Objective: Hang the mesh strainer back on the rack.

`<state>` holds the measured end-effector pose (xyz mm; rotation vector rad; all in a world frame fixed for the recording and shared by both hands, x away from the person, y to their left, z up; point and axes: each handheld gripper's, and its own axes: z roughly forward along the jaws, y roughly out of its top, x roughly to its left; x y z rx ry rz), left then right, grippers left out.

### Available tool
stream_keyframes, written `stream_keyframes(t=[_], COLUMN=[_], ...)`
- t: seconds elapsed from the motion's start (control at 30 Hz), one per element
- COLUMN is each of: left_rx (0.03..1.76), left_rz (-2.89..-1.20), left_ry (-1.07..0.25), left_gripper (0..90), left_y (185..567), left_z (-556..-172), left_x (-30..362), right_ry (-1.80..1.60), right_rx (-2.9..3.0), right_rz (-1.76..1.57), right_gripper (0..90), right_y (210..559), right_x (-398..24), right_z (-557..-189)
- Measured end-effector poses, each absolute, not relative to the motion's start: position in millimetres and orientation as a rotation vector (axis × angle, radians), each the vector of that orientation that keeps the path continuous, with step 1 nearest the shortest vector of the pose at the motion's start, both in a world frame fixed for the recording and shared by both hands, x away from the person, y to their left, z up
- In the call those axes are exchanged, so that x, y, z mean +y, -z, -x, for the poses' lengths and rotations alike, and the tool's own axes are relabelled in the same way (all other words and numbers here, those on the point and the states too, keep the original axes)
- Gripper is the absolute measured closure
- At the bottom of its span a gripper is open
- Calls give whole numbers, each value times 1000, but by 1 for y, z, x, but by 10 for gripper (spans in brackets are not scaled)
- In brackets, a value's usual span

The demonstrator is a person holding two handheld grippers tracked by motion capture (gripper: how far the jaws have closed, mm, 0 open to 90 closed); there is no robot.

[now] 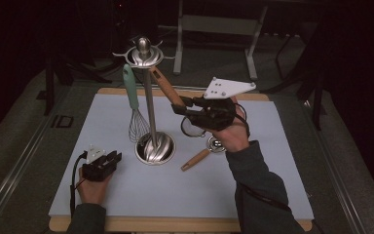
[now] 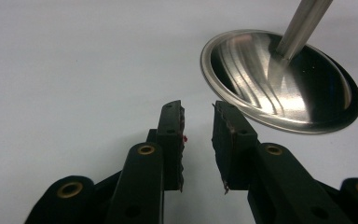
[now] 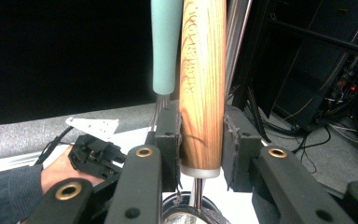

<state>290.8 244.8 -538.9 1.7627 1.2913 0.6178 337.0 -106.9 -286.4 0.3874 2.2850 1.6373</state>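
A steel utensil stand [image 1: 150, 107] with a round base [image 2: 279, 88] rises from the middle of the pale mat [image 1: 253, 185]. A whisk with a teal handle [image 1: 132, 92] hangs from its top ring. My right gripper [image 1: 177, 107] is raised to the right of the pole and shut on a wooden-handled utensil [image 3: 203, 79]. That handle slants up toward the ring, beside the teal handle [image 3: 165, 46], and the utensil's round metal head hangs below the jaws. My left gripper [image 1: 114, 158] rests low on the mat left of the base, open [image 2: 198, 112] and empty.
A second wooden-handled utensil [image 1: 196, 159] lies flat on the mat right of the stand's base, its metal head under my right hand. The mat covers a wooden table top [image 1: 175, 225]. Dark floor and metal frame legs [image 1: 179, 44] lie beyond the far edge.
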Motion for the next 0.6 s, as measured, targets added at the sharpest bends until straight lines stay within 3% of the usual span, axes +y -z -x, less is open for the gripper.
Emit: stream_keyframes(t=[0.6], left_rx=[1291], left_rz=[-1760], left_ry=[-616], left_gripper=[729], left_y=[539], left_z=[-291], left_x=[245], right_ry=[-1587], right_rx=[2347], right_rz=[-418], right_gripper=[707], right_y=[300], right_x=[-81], right_z=[-354])
